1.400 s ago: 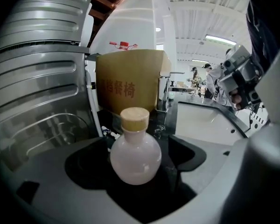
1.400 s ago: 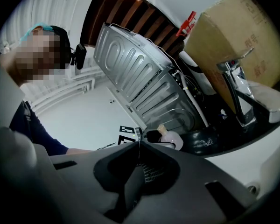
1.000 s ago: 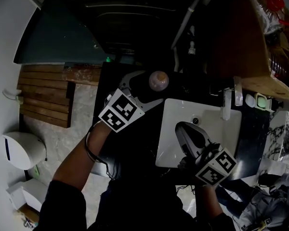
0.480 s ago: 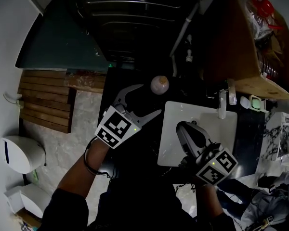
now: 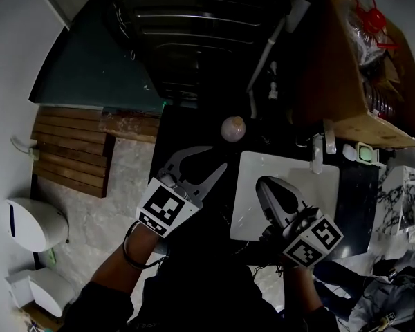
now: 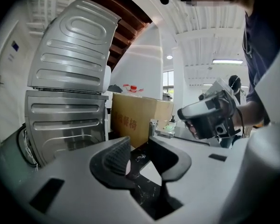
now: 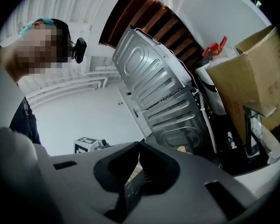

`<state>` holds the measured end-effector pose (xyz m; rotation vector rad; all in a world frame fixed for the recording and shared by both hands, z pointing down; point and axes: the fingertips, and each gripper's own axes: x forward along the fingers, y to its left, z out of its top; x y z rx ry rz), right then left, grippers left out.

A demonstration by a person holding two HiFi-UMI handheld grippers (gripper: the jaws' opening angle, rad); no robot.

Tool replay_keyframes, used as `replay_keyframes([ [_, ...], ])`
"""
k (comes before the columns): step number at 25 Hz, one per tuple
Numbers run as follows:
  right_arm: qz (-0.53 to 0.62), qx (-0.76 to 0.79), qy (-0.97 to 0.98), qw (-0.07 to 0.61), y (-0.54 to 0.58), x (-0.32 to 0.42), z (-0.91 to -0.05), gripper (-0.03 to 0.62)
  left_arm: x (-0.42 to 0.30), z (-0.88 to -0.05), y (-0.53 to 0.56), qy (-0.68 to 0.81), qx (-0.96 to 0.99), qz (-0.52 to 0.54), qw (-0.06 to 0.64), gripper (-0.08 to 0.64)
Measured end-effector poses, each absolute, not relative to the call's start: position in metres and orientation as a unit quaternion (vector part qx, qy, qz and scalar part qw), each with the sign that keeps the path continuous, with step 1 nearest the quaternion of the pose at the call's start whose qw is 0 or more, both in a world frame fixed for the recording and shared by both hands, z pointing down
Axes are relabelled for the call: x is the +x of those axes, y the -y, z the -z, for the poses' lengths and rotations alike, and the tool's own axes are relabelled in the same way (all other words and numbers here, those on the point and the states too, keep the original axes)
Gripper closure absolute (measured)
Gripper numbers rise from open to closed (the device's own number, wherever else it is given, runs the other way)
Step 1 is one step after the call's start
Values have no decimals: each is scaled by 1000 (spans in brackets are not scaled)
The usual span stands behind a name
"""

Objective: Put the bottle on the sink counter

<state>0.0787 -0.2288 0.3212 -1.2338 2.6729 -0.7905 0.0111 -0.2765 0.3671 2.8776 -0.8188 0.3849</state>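
Ribbed grey metal panel (image 6: pixel 67 78) fills background of both gripper views. Brown cardboard box (image 5: pixel 363 81) along dark surface's (image 5: pixel 187 126) far right edge. White rectangular sink basin (image 5: pixel 247 185) sunk in surface, chrome faucet (image 5: pixel 320 151) at its far edge. Left gripper (image 5: pixel 218 156) over surface left of basin: jaws just been closing, narrow gap left, nothing between. Right gripper (image 5: pixel 266 182) over basin, jaws clenched, empty. Only head view plainly shows pale round-topped bottle (image 5: pixel 233 128): upright on surface by basin's far left corner, beyond left jaws, untouched.
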Motion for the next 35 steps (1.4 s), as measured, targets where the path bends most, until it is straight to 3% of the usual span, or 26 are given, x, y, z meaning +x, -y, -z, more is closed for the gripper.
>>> replay_keyframes([
  [11, 234, -393, -888, 48, 214, 69, -300, 566, -3, -337, 238, 291, 949, -105, 52, 546],
  [16, 222, -387, -894, 49, 206, 63, -291, 566, -11, -321, 228, 298, 950, -88, 20, 552],
  [35, 210, -376, -902, 46, 187, 49, -288, 566, -15, -308, 214, 302, 950, -74, 28, 554],
])
